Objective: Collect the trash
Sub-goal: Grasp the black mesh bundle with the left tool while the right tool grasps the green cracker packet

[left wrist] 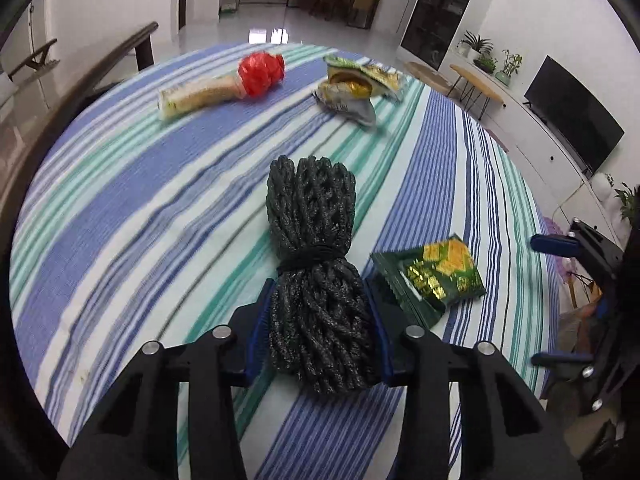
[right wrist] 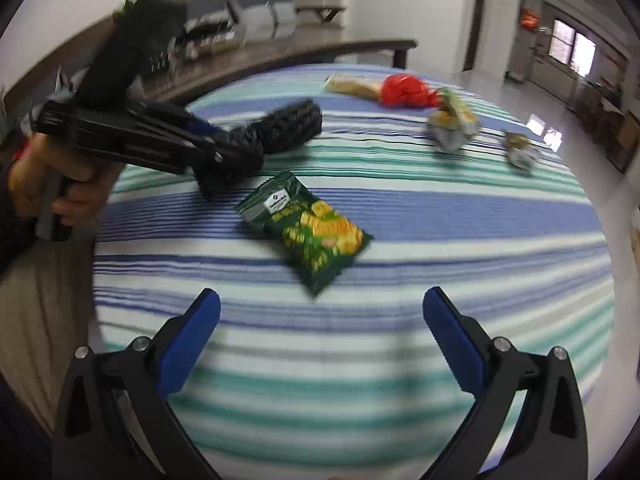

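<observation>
Left tool (left wrist: 320, 320) clamped on black mesh bundle (left wrist: 312, 216), lying on striped worktop (left wrist: 140, 200). Green snack packet (right wrist: 308, 232) just right of it. Right tool (right wrist: 320, 308) near, fingers apart, nothing between.

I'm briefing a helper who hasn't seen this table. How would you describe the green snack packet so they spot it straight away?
Start at the table with the blue, green and white striped cloth. The green snack packet lies flat on it, just beside the black mesh bundle gripped in the left tool. It alone is dark green with yellow crackers printed on it; the far wrappers are crumpled or red.
</observation>
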`<action>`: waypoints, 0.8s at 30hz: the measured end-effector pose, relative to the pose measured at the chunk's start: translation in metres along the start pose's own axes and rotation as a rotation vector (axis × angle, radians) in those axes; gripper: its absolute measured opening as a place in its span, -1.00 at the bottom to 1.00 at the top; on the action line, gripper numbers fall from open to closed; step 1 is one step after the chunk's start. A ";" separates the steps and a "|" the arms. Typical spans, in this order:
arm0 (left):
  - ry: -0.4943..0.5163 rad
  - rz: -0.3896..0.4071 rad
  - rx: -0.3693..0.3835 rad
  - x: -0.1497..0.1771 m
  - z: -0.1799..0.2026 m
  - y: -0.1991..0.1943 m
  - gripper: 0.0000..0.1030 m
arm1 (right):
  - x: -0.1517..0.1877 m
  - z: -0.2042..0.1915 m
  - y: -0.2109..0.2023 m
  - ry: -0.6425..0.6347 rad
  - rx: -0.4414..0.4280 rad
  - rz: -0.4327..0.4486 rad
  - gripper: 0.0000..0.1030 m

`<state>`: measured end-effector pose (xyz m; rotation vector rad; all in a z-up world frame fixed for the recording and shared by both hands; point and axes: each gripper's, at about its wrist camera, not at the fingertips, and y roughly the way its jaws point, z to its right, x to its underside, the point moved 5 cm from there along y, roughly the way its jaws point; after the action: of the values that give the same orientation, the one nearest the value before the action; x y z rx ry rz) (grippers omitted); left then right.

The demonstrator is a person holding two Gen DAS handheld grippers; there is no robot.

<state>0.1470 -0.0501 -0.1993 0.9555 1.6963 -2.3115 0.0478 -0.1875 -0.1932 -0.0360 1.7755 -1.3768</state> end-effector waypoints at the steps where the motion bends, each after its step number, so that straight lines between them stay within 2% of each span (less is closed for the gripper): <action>1: -0.004 0.008 -0.005 -0.002 -0.001 -0.001 -0.21 | -0.005 0.000 0.006 -0.019 -0.002 -0.020 0.90; 5: -0.051 0.019 -0.029 -0.003 -0.014 -0.004 -0.22 | -0.024 -0.006 0.031 -0.098 -0.058 -0.099 0.89; 6: -0.062 0.013 -0.030 -0.002 -0.017 -0.003 -0.22 | -0.026 -0.007 0.035 -0.110 -0.069 -0.114 0.82; 7: -0.065 0.009 -0.028 -0.001 -0.019 -0.003 -0.22 | -0.028 -0.008 0.040 -0.122 -0.079 -0.133 0.53; 8: -0.063 0.007 -0.027 -0.001 -0.019 -0.002 -0.22 | -0.029 -0.011 0.042 -0.126 -0.097 -0.150 0.48; 9: -0.059 0.007 -0.028 -0.001 -0.019 -0.002 -0.20 | -0.030 -0.011 0.042 -0.121 -0.101 -0.152 0.30; 11: -0.054 0.006 -0.030 -0.002 -0.019 -0.001 -0.15 | -0.029 -0.012 0.038 -0.116 -0.090 -0.168 0.17; 12: -0.055 0.005 -0.030 -0.002 -0.019 0.000 -0.12 | -0.028 -0.011 0.036 -0.109 -0.084 -0.170 -0.05; 14: -0.056 0.007 -0.041 -0.004 -0.021 0.000 0.00 | -0.025 -0.007 0.030 -0.063 -0.076 -0.172 -0.05; 16: -0.053 0.017 -0.069 -0.006 -0.023 0.000 0.31 | -0.019 0.000 0.023 -0.010 -0.027 -0.167 -0.05; 17: -0.053 0.021 -0.076 -0.007 -0.023 0.000 0.34 | -0.015 0.004 0.020 0.024 -0.003 -0.166 -0.05; 20: -0.061 0.025 -0.083 -0.010 -0.024 0.002 0.35 | 0.001 0.020 0.007 0.158 0.091 -0.158 -0.05; 23: -0.050 0.018 -0.102 -0.012 -0.021 0.006 0.33 | 0.010 0.017 -0.001 0.181 0.102 -0.146 0.00; 24: -0.047 0.015 -0.103 -0.012 -0.020 0.007 0.19 | 0.010 0.014 -0.001 0.173 0.103 -0.146 0.07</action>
<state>0.1679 -0.0376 -0.2024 0.8847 1.7642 -2.1960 0.0506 -0.2036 -0.1987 0.0094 1.8705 -1.6169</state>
